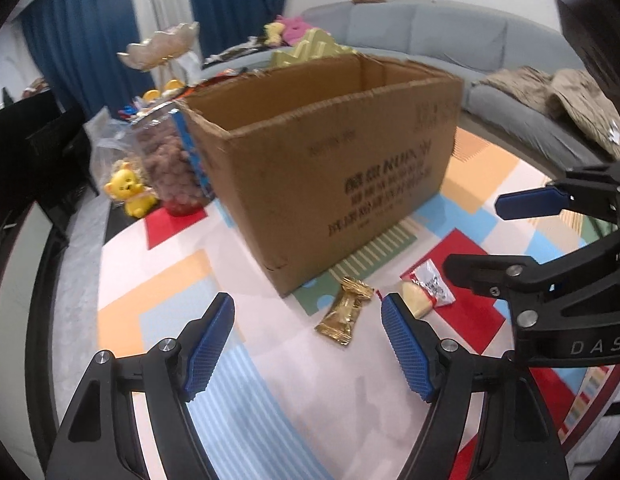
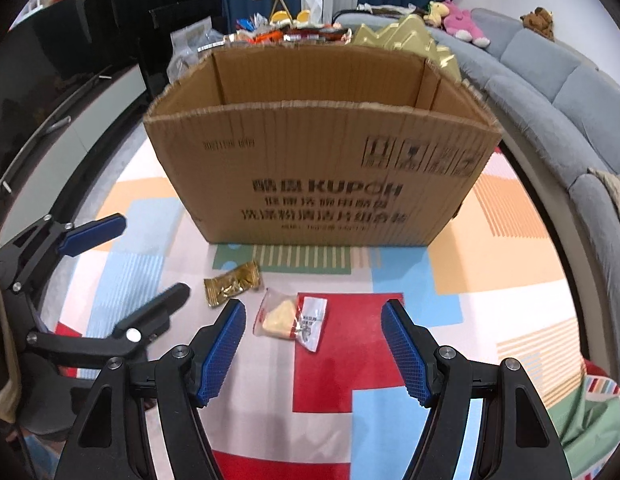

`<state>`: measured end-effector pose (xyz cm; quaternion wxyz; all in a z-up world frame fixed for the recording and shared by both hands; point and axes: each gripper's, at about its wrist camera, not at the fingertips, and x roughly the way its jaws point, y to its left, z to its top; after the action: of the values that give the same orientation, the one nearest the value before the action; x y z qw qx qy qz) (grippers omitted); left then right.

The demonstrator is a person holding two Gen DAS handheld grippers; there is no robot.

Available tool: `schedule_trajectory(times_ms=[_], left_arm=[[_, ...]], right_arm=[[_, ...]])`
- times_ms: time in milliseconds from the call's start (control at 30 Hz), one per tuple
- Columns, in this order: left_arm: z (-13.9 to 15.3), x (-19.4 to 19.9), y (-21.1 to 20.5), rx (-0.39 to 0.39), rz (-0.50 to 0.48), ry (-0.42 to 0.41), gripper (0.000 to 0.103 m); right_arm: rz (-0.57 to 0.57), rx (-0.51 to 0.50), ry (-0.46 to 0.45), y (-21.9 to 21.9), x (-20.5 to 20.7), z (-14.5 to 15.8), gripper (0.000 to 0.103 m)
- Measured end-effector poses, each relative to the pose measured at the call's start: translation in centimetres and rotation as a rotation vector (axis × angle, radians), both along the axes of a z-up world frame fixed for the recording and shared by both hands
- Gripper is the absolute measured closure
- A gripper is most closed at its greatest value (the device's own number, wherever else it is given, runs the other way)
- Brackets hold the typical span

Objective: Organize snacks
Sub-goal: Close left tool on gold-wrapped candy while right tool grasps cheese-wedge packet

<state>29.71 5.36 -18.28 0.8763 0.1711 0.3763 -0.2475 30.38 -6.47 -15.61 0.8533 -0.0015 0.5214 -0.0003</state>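
Both sets of fingers gape empty. The right gripper (image 2: 313, 350) frames the clear snack packet (image 2: 292, 320), the left gripper (image 1: 308, 346) faces the gold snack packet (image 1: 343, 310); both packets lie just before the open cardboard box (image 2: 317, 168), apparently their destination.

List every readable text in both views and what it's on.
"KUPOH": cardboard box front, large print, preceded by two characters too blurred to read.
"DAS": body of the right gripper in the left wrist view, cut off at the frame edge.
Box's lower lines, stamped code and symbol squares: too blurred.
Print on the clear snack packet: too small.
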Motion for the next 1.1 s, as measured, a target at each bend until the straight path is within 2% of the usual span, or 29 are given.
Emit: schedule_trajectory(times_ms=[200,300,600,800,1100], left_arm=[[-1.7,1.1,-0.7,0.0,-0.063,0.026,0.032],[-2.4,1.4,-1.1,0.011,-0.109,0.037,0.04],[-3.9,2.0,-2.0,0.03,-0.192,0.062,0.042],[-4.5,2.3,-2.2,0.034,-0.207,0.071,0.044],[-6.0,2.5,-2.4,0.048,-0.229,0.093,0.057]], right_arm=[[-0.026,0.023,0.056,-0.2,1.0,-1.8,0.032],[-0.026,0.028,0.076,-0.2,1.5,-2.5,0.032],[-0.021,0.051,0.139,0.4,2.7,-4.5,0.032],[-0.034,0.064,0.18,0.8,3.4,-5.7,0.032],[-0.049,0.07,0.238,1.0,4.8,-8.4,0.032]])
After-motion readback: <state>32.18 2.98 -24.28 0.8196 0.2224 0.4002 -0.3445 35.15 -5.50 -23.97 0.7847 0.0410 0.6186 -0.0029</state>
